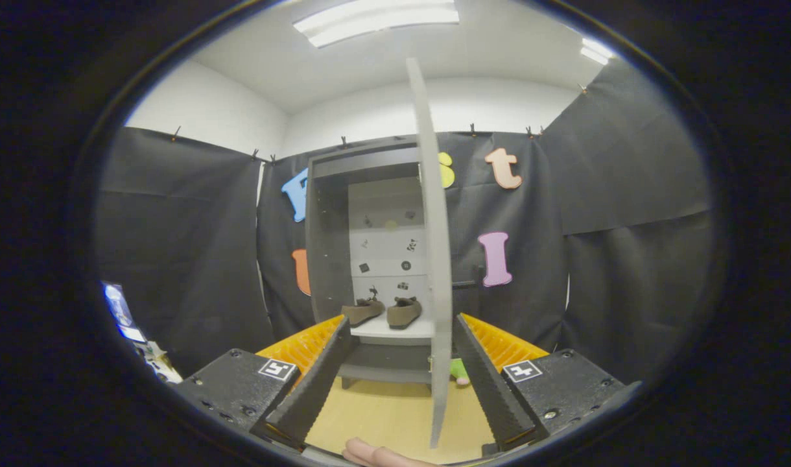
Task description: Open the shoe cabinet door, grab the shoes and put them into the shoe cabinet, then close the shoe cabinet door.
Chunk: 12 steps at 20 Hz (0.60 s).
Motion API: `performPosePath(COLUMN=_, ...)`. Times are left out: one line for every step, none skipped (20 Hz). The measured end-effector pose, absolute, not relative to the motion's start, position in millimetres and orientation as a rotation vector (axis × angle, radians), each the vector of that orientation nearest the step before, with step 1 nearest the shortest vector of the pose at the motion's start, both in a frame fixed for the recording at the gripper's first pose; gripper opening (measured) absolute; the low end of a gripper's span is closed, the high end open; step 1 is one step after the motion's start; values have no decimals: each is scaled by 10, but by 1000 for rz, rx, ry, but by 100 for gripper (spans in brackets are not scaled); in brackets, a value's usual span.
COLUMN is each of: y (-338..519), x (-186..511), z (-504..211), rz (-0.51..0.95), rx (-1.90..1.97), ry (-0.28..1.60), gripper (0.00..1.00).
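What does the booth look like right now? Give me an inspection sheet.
Surface: bare wooden floor in front of the cabinet.
Job's things: door swung open, edge-on between the fingers; two brown shoes side by side on the cabinet's shelf.
Clutter: a small green thing on the floor beyond the door, unclear.
Gripper: gripper open, holding nothing; a fingertip of the person just below it.
Cables: nothing seen.
Surroundings: black cloth walls, ceiling light.
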<state>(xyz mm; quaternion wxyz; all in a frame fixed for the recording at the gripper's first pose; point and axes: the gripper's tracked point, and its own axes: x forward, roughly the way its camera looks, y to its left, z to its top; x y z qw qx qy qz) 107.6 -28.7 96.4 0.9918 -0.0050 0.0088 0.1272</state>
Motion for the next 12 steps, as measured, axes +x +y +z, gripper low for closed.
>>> performPosePath(y=-486, x=1111, z=942, rz=231, rx=-13, ry=20, gripper=100)
performPosePath(y=-681, x=1152, z=937, rz=210, rx=-11, ry=17, gripper=100)
performPosePath(y=-854, x=1201, z=951, rz=191, rx=-7, ry=12, gripper=100)
performPosePath(y=-1002, x=1255, z=974, rz=177, rx=-3, ry=1, gripper=100)
performPosePath(y=-1137, x=1336, z=995, rz=170, rx=-11, ry=-9, gripper=100)
performPosePath(y=-1305, x=1437, z=992, rz=152, rx=-22, ry=-17, gripper=100)
performPosePath(y=-1457, x=1553, z=982, rz=132, rx=-41, ry=-24, gripper=100)
performPosePath(y=-1600, x=1677, z=960, rz=109, rx=-57, ry=-22, gripper=100)
performPosePath(y=-1740, x=1804, z=938, rz=83, rx=-67, ry=-17, gripper=100)
performPosePath(y=-1818, x=1913, z=905, rz=75, rx=-71, ry=-8, gripper=100)
performPosePath(y=-1860, x=2029, z=841, rz=74, rx=-72, ry=11, gripper=100)
performPosePath(y=-1876, x=2153, z=778, rz=76, rx=-70, ry=26, gripper=99)
